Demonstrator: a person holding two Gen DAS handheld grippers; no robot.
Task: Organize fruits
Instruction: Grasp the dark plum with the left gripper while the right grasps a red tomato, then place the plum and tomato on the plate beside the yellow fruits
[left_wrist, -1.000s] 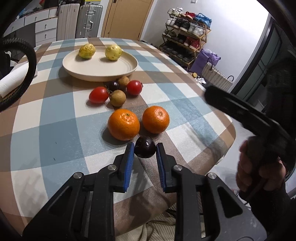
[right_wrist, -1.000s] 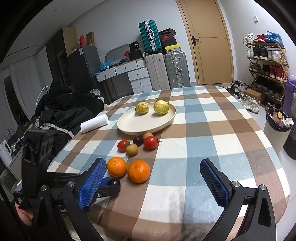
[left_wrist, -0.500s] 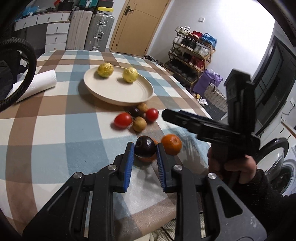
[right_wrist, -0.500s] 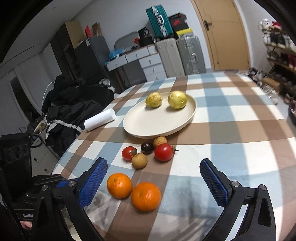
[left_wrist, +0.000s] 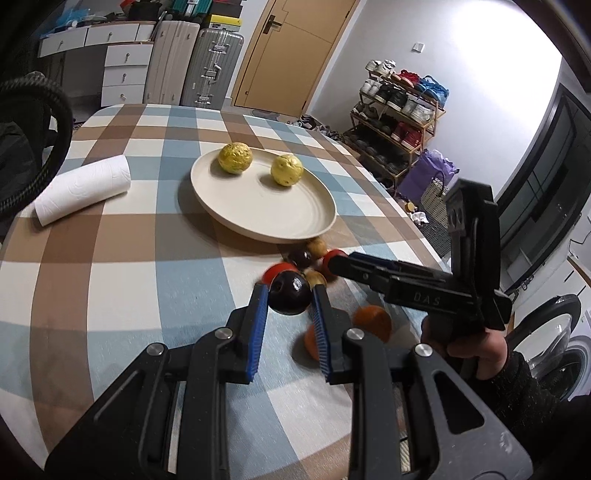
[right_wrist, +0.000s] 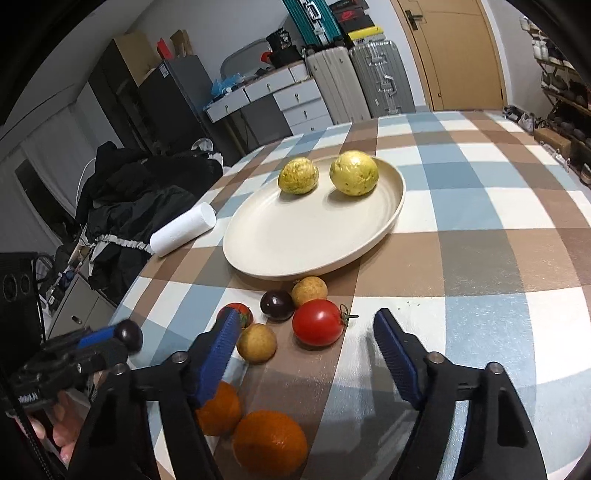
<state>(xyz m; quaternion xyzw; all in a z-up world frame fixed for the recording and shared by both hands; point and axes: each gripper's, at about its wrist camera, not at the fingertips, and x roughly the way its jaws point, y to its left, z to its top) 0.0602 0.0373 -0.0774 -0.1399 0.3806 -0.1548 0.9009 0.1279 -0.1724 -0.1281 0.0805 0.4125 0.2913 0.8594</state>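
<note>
We list: one dark plum (left_wrist: 289, 297), pinched in our left claw (left_wrist: 288, 300) above the bench (left_wrist: 122, 266); one red tomato (right_wrist: 317, 322) on the bench between our right claw's (right_wrist: 304, 332) closing jaws, untouched; cream plate (right_wrist: 280, 254) with two yellow fruits (right_wrist: 354, 172) beyond.
</note>
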